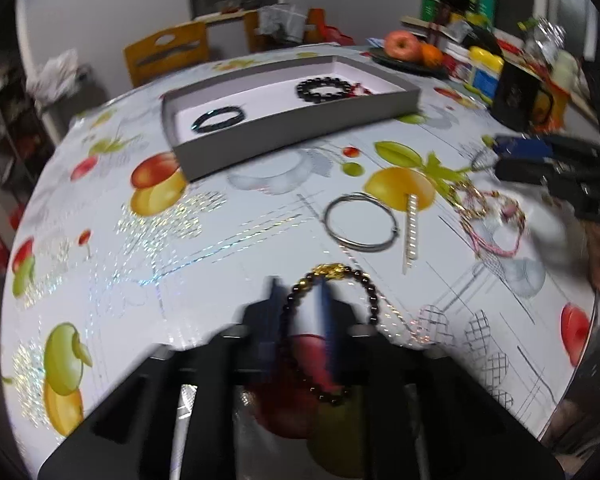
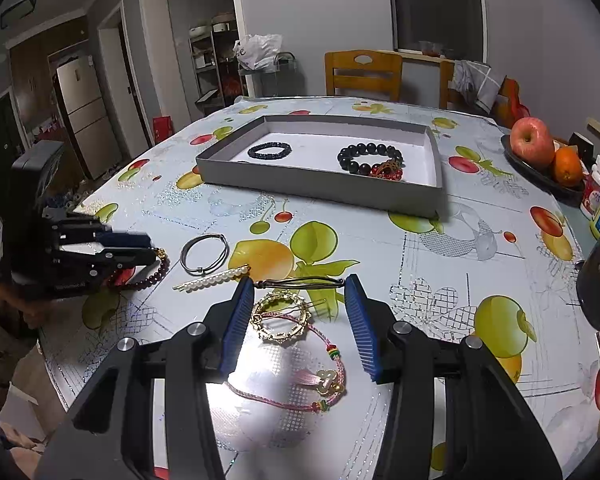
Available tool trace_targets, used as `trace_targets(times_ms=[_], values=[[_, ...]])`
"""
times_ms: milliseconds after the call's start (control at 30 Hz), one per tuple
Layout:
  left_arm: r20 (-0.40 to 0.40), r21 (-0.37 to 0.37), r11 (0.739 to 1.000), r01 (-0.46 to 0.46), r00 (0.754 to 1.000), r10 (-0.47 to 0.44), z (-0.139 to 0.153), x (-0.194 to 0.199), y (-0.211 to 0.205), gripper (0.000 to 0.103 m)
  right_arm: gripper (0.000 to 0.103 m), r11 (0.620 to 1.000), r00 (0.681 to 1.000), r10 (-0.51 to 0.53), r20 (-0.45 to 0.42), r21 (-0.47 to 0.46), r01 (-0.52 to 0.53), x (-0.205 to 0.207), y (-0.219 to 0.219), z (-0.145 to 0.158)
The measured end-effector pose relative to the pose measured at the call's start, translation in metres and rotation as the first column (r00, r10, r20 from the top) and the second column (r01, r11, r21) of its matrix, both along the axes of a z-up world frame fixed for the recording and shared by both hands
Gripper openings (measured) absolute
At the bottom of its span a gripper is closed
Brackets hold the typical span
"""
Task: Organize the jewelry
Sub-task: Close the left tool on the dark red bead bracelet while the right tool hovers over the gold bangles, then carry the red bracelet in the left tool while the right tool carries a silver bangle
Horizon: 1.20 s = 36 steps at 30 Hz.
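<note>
Now my left tongs (image 1: pixel 300 300) pinch the beads (image 1: pixel 332 336), tray (image 1: pixel 292 128) straight ahead; right tongs (image 2: pixel 298 320) gape over the gold ring (image 2: pixel 280 318).

Grey tray (image 2: pixel 320 184); fruit-print tablecloth (image 2: pixel 440 264); pink cord bracelet (image 2: pixel 300 380); blue-padded jaws.

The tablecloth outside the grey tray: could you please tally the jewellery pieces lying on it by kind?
Beaded bracelets: 1, the dark red beaded bracelet
Cord bracelets: 2, the grey cord bracelet and the pink cord bracelet
Chain bracelets: 1, the gold chain bracelet
Hair clips: 2, the pearl hair clip and the dark hair clip
Total: 6
</note>
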<state>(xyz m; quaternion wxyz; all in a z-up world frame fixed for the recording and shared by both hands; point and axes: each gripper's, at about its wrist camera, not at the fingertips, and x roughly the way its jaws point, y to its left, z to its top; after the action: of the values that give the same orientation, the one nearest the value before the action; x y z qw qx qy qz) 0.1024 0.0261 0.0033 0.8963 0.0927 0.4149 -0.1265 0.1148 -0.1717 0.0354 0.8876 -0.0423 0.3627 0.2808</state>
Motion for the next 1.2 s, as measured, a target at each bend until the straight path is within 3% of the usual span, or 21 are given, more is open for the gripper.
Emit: trace_targets(times_ms=[233, 367, 500, 1200], values=[[0.011, -0.006, 1.000, -0.018, 1.000, 0.018, 0.001, -0.003, 0.003, 0.006, 0.047, 1.000, 1.000, 0.002, 0.010, 0.005, -0.002, -0.001, 0.001, 0.004], [0.018, -0.088, 0.996, -0.025, 0.999, 0.027, 0.013, -0.005, 0.009, 0.006, 0.047, 1.000, 1.000, 0.005, 0.019, 0.008, -0.005, 0.000, 0.000, 0.009], [0.049, -0.117, 0.993, -0.019, 0.998, 0.025, 0.030, -0.008, 0.010, 0.006, 0.047, 1.000, 0.999, 0.007, 0.037, 0.010, -0.007, 0.003, 0.001, 0.016], [0.192, -0.109, 0.994, -0.005, 0.981, 0.026, 0.094, 0.009, 0.003, 0.006, 0.047, 0.999, 0.992, 0.038, 0.122, 0.022, -0.041, 0.026, 0.014, 0.058]])
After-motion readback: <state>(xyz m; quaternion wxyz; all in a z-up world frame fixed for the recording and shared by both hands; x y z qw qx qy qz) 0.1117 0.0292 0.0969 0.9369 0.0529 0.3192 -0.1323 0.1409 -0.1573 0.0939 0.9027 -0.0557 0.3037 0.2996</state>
